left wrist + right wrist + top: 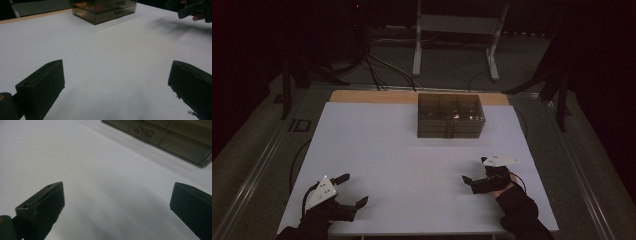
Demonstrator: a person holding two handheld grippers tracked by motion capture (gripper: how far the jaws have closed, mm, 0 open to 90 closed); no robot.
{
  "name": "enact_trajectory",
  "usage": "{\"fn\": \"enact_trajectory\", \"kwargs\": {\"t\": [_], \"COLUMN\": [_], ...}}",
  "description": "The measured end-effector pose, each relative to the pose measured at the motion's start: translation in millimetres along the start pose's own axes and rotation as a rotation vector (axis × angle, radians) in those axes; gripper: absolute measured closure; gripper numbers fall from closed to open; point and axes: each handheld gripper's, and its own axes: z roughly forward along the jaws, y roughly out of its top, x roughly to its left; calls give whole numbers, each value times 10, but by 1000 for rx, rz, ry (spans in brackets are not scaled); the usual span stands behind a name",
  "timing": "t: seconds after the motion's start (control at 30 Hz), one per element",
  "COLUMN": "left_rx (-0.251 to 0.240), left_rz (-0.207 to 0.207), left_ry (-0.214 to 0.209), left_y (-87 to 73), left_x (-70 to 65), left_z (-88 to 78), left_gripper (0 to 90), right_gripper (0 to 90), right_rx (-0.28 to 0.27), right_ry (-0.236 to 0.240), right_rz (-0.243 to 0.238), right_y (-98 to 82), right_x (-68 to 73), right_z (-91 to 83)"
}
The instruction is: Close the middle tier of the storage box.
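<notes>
A smoky see-through drawer box stands at the back middle of the white table top, its drawers shut. My left gripper hovers low over the table's near left corner, open, jaws spread wide with nothing between them. In the left gripper view the left gripper faces bare table, with the drawer box far ahead. My right gripper is near the front right, open and empty. In the right gripper view the right gripper points toward the drawer box at the upper right.
A wooden strip runs along the table's back edge. Behind it a white metal stand and cables lie on the dark floor. Dark tripod legs stand to the right. The other hand's gripper appears in the left gripper view.
</notes>
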Motion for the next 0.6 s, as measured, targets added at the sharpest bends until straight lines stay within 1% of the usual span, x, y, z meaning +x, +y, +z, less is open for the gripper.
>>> {"fn": "enact_trajectory", "kwargs": {"t": [0.1, 0.13, 0.17, 0.2, 0.23, 0.27, 0.37, 0.4, 0.57, 0.6], "left_rx": [-1, -3, -3, -3, -3, -3, -1, -1, -2, -5], "left_rz": [-2, -5, -5, -3, -3, -2, -1, -1, -1, 2], "left_ry": [0, 1, 1, -1, -1, -3, -5, -6, -6, -8], "left_y": [0, -1, -1, -1, -1, 0, 1, 1, 3, 5], "left_x": [1, 5, 5, 5, 5, 1, 2, 3, 1, 1], "left_z": [-3, -3, -3, 0, 0, 2, 5, 6, 3, 0], "left_gripper": [22, 22, 22, 22, 22, 22, 22, 22, 22, 22], "right_gripper": [3, 3, 3, 3, 3, 3, 3, 3, 3, 3], "right_rx": [-2, -4, -4, -5, -5, 6, 7, 3, 11, 8], "right_ry": [-2, 6, 6, 10, 10, -9, -17, -28, -36, -24], "right_rz": [9, 24, 24, 28, 28, 15, 16, 14, 4, 9], "right_y": [-39, -92, -92, -135, -135, -164, -170, -174, -185, -190], "right_x": [-2, -3, -3, -3, -3, -6, -18, -25, -30, -37], "right_z": [-38, -82, -82, -108, -108, -122, -118, -107, -96, -97]}}
